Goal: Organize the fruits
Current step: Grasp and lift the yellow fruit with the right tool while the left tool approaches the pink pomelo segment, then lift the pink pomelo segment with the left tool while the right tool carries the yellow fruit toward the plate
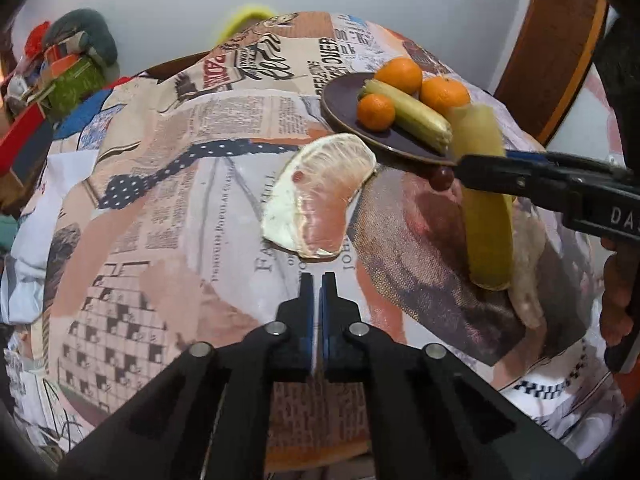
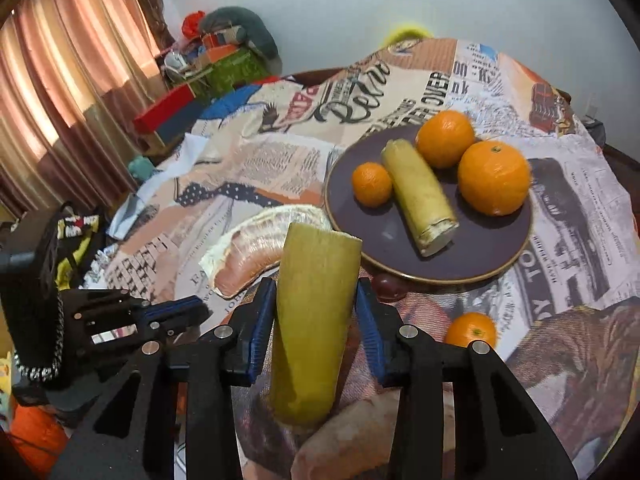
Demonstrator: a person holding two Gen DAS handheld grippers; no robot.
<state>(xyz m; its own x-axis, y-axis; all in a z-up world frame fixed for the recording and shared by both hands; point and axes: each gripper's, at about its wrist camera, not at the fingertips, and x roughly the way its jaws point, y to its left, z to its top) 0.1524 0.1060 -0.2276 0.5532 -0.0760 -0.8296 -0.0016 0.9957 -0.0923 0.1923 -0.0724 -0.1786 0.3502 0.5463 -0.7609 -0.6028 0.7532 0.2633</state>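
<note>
Three round oranges [image 2: 494, 178] share the dark round plate [image 2: 384, 232]; right tool [image 2: 316, 312] pinches a yellow-green cane piece [image 2: 312, 320]; left tool [image 1: 318, 280] pressed together, empty.

place: you're working in a lived-in home room.
window: pink-brown curtains [image 2: 60, 92] hang on your left.
bench: it wears a newspaper-print cloth [image 2: 280, 152].
clutter: boxes and soft things [image 2: 224, 52] are piled against the pale wall [image 2: 320, 8].
</note>
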